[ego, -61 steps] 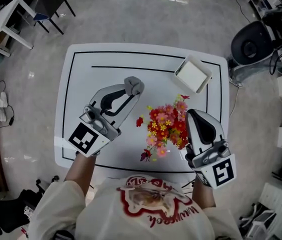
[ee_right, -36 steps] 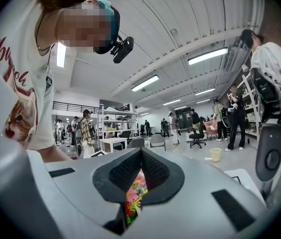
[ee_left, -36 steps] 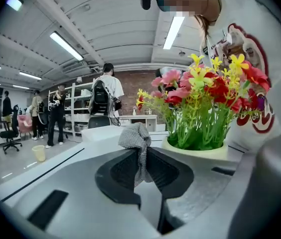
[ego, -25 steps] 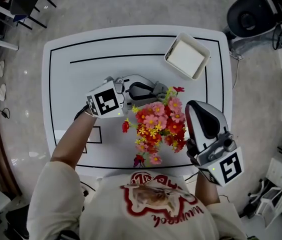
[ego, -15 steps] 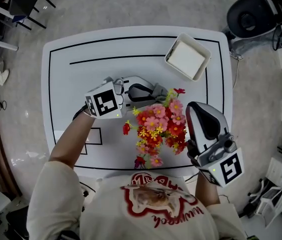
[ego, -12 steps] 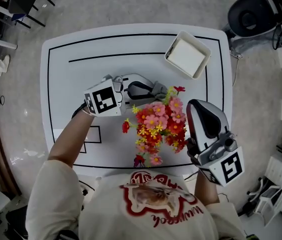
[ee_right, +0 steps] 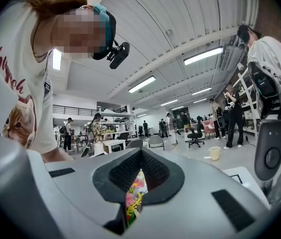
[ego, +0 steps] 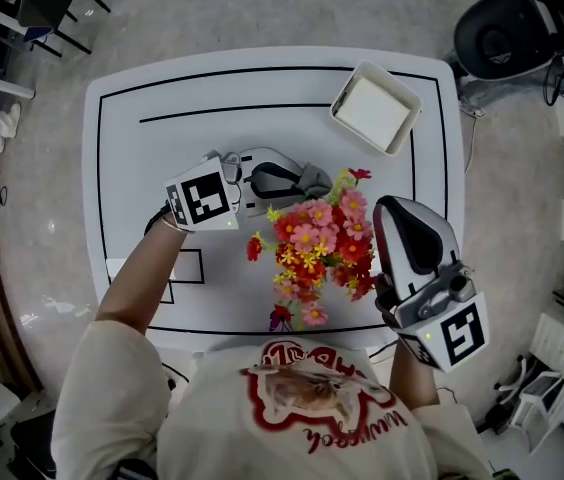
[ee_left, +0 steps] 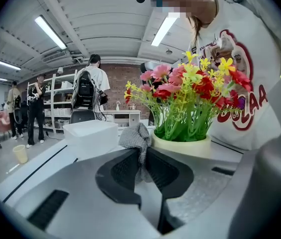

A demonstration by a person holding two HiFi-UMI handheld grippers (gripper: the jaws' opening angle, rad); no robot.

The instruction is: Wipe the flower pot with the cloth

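Now the wiping seems to be just at its start. The left gripper (ego: 300,180) has its jaws pressed on a small grey cloth (ee_left: 135,135), and a bunch of that cloth stands out past the tips, at the left side of the flower pot (ee_left: 181,146). From the left gripper view the cloth looks to be touching the rim, or to be just beside it; I cannot tell which.

The right gripper (ego: 394,211) is at the other side of the flowers (ego: 314,240). Its jaws are pressed together with nothing between them; through the slit under the tips only some blossoms show, further away. So nobody holds the pot, I think.

The next move, in my judgement, is to lay the cloth against the wall of the pot and to slide it along the curve. The pot looks light, so it may slip on the smooth table (ego: 162,118) when it is pushed, and the low stems may catch the cloth.

The pot is low and round, of a pale cream colour, with a plain smooth rim. It is full of green stems with red, pink and yellow blossoms, which hide it fully from above. It stands on the near right part of the table, between the two grippers, well apart from the white tray (ego: 374,110) at the far corner.
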